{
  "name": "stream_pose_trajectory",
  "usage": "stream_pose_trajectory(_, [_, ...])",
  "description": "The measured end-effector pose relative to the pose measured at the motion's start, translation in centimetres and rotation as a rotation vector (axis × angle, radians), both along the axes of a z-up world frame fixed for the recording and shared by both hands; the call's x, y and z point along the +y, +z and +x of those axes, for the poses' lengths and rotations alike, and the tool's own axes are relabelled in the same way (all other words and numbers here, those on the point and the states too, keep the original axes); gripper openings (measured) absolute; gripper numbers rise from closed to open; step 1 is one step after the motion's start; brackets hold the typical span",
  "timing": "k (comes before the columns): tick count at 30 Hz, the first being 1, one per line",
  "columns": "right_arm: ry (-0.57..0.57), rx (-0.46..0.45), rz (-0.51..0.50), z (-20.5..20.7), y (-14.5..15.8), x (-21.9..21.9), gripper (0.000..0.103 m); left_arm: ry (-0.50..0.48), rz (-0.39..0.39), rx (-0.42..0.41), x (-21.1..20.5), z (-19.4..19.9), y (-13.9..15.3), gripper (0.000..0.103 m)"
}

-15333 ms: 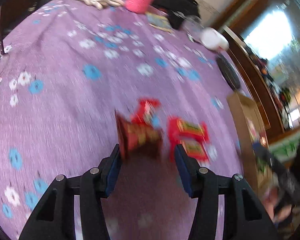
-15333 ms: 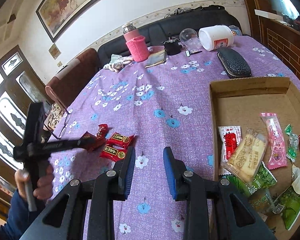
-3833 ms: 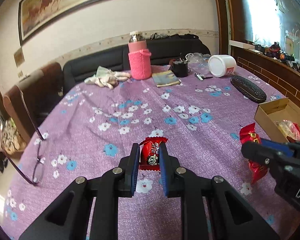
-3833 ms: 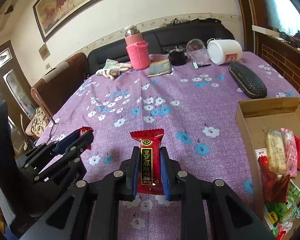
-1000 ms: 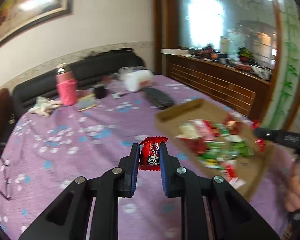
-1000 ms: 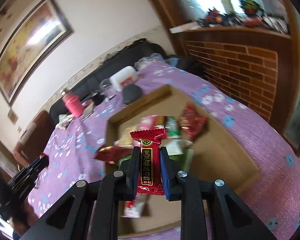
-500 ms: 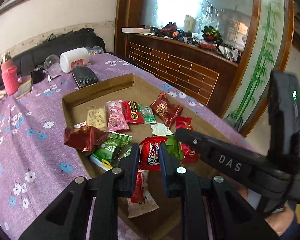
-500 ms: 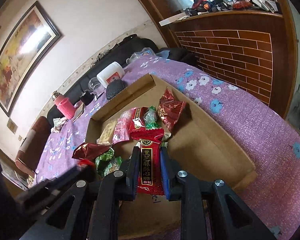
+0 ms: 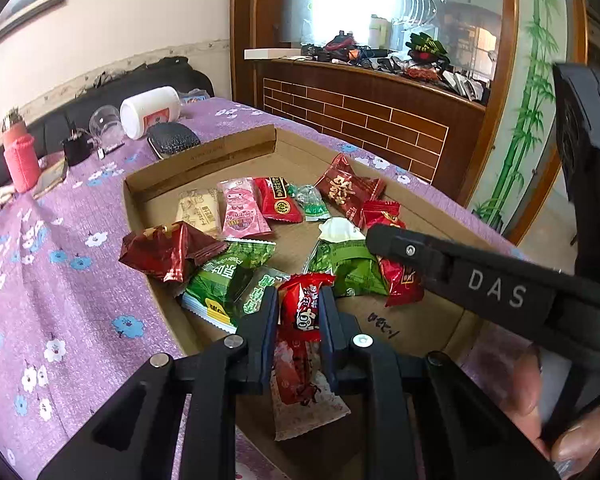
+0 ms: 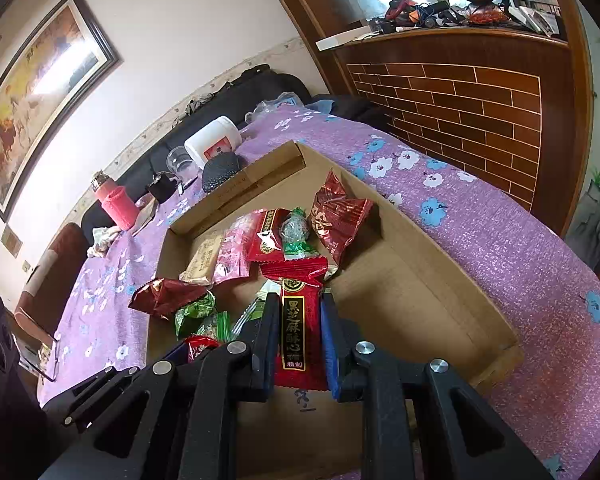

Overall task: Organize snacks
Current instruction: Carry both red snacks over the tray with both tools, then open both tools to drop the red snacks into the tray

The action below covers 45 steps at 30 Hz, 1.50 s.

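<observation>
Both claws now hang over the cardboard box (image 9: 204, 160), away from the open purple cloth they were above seconds ago. Left claw (image 9: 298, 312) is clenched on one small red snack packet (image 9: 302, 308); right claw (image 10: 298, 320) is clenched on one long red packet with gold lettering (image 10: 294, 320). Roughly a dozen red, green and pink packets lie in the box. It sits on a surface under a purple flowered cloth (image 9: 60, 280), beside a brick-patterned wooden counter (image 10: 460, 92).
</observation>
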State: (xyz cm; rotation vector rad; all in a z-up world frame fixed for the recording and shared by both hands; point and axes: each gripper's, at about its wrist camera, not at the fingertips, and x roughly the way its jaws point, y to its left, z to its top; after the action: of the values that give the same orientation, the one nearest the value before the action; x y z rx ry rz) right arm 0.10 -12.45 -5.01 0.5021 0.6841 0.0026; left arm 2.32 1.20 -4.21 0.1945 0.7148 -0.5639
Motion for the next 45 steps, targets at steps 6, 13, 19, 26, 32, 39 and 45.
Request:
stream_pose_trajectory(6, [-0.002, 0.003, -0.012, -0.01, 0.01, 0.07, 0.02, 0.008, -0.004, 0.006, 0.13, 0.12, -0.06, 0.018])
stream_pose_trajectory(13, [-0.012, 0.01, -0.043, -0.02, 0.06, 0.28, 0.021, 0.005, -0.002, 0.006, 0.16, 0.21, -0.1, 0.018])
stream_pose_trajectory(19, [-0.019, 0.012, -0.054, -0.05, 0.04, 0.21, 0.021, 0.005, 0.002, 0.003, 0.09, 0.12, -0.14, 0.019])
stream_pose_trajectory(26, [-0.023, 0.013, -0.061, -0.07, 0.1, 0.26, 0.021, 0.007, 0.01, -0.003, 0.0, 0.03, -0.13, 0.019])
stream_pose_trajectory(32, [-0.024, 0.014, -0.065, -0.05, 0.09, 0.3, 0.021, 0.008, 0.013, -0.005, -0.05, 0.0, -0.12, 0.02])
stream_pose_trajectory(39, [-0.029, 0.017, -0.073, -0.07, 0.07, 0.31, 0.021, 0.013, 0.02, -0.012, 0.01, -0.02, -0.02, 0.032])
stream_pose_trajectory(45, [-0.028, 0.024, -0.078, 0.04, 0.09, 0.42, 0.021, 0.023, 0.021, -0.009, 0.22, 0.05, -0.05, 0.033])
